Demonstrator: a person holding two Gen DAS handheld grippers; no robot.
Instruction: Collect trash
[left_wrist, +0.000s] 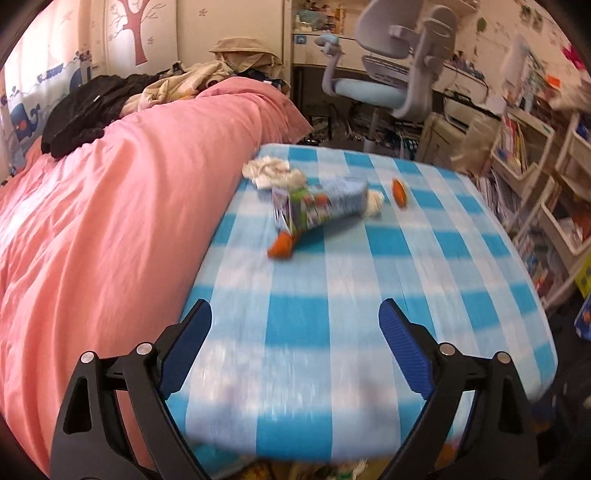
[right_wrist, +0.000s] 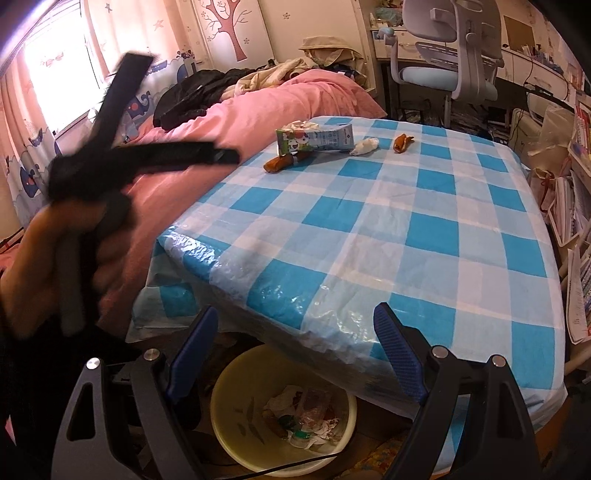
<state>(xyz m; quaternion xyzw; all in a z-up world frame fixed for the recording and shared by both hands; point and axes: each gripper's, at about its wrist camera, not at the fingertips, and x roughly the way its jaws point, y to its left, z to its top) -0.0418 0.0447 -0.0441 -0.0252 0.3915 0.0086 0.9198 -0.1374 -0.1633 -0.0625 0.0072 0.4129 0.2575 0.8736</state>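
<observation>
Trash lies at the far end of the blue checked table (right_wrist: 369, 229): a flattened drink carton (right_wrist: 314, 138) (left_wrist: 317, 203), a crumpled tissue (left_wrist: 269, 170) behind it, a small white wad (right_wrist: 365, 146) (left_wrist: 375, 203) and two orange-brown peels (right_wrist: 282, 162) (right_wrist: 402, 142). My left gripper (left_wrist: 295, 310) is open and empty over the near part of the table, well short of the trash. In the right wrist view it shows blurred (right_wrist: 183, 109), held by a hand (right_wrist: 55, 258). My right gripper (right_wrist: 295, 314) is open and empty at the table's near edge, above a cream bin (right_wrist: 229, 398) with trash in it.
A pink duvet (left_wrist: 129, 203) with dark clothes piled on it borders the table's left side. A blue-grey desk chair (left_wrist: 391, 85) stands beyond the far end. Shelves crammed with books (left_wrist: 535, 206) line the right side.
</observation>
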